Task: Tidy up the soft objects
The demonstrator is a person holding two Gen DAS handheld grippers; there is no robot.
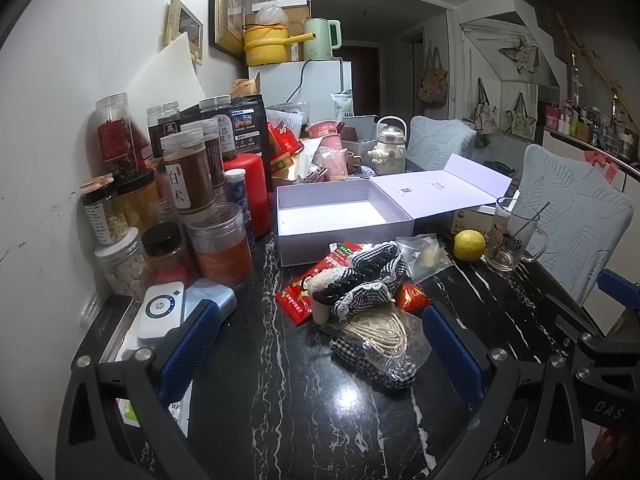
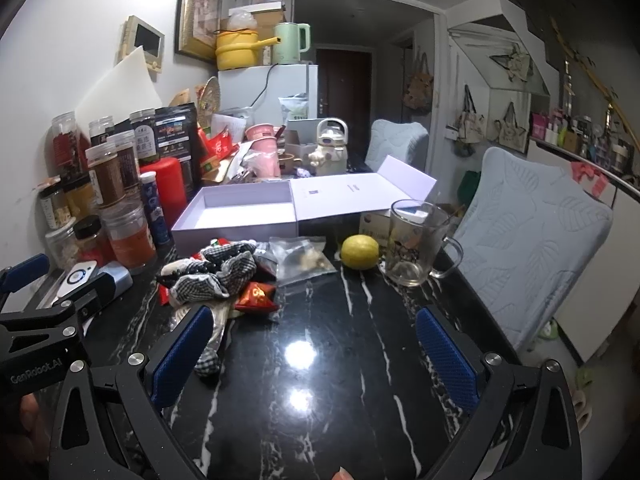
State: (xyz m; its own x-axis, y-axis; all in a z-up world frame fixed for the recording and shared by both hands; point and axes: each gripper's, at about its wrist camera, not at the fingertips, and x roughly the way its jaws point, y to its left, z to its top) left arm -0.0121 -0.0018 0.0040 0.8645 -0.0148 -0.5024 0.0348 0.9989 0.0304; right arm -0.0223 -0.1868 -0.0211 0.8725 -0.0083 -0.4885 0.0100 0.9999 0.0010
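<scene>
Far left, against the white wall: a cluster of clear plastic jars (image 1: 192,176) with spices and dried goods, beside a red cylindrical canister (image 1: 250,192). In front of those, a white and grey handheld device (image 1: 162,314). Left gripper (image 1: 320,340), blue-padded, spread wide and holding nothing — low over the black marble table with white veins (image 1: 280,400). Between and just beyond its fingers, the heap of soft things: black-and-white checkered cloth pieces (image 1: 372,276) tangled over red snack packets (image 1: 296,300), a cream cord coil in clear wrap (image 1: 376,330) at the near end. Behind the heap, an open empty lavender cardboard box (image 1: 332,216), lid folded back. Rightward, a clear zip bag (image 2: 302,262), a yellow lemon (image 2: 359,252), a printed glass mug (image 2: 416,244). Right gripper (image 2: 316,352) likewise agape — empty, heap at its left finger.
</scene>
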